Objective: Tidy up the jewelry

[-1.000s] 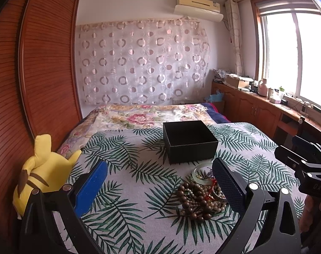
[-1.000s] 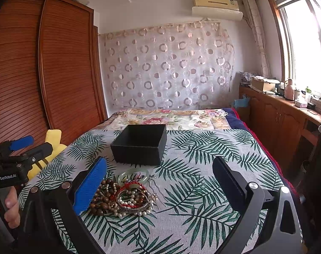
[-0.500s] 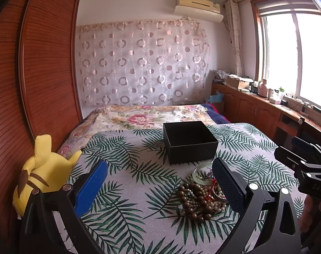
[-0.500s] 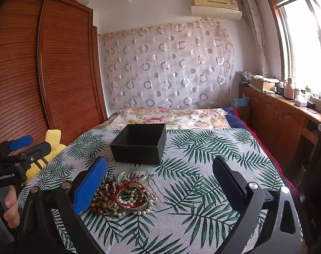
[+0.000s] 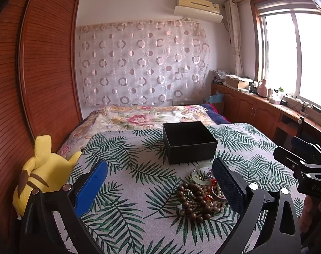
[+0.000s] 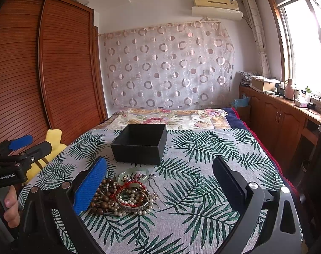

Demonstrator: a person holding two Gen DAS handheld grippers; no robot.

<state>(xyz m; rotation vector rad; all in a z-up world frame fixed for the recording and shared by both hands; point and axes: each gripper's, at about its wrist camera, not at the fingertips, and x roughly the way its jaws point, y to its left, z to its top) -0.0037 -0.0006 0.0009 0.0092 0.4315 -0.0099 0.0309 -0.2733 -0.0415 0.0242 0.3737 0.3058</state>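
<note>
A heap of jewelry [image 6: 124, 196] lies on the leaf-print bedspread [image 6: 202, 148]: brown bead strings, pearls, a red bracelet, a pale green bangle [image 6: 134, 173] and hairpins. It also shows in the left wrist view [image 5: 199, 199]. An open, empty black box [image 6: 140, 142] stands just behind it, also in the left wrist view [image 5: 189, 144]. My left gripper [image 5: 159, 188] is open, above the bed left of the heap. My right gripper [image 6: 160, 186] is open, to the right of the heap, its left pad [image 6: 90, 185] beside the beads.
A yellow plush toy [image 5: 36, 171] lies at the bed's left edge by the wooden wardrobe [image 5: 33, 74]. A floral quilt [image 5: 145, 116] covers the far bed. Wooden cabinets [image 6: 283, 122] with clutter run under the window on the right.
</note>
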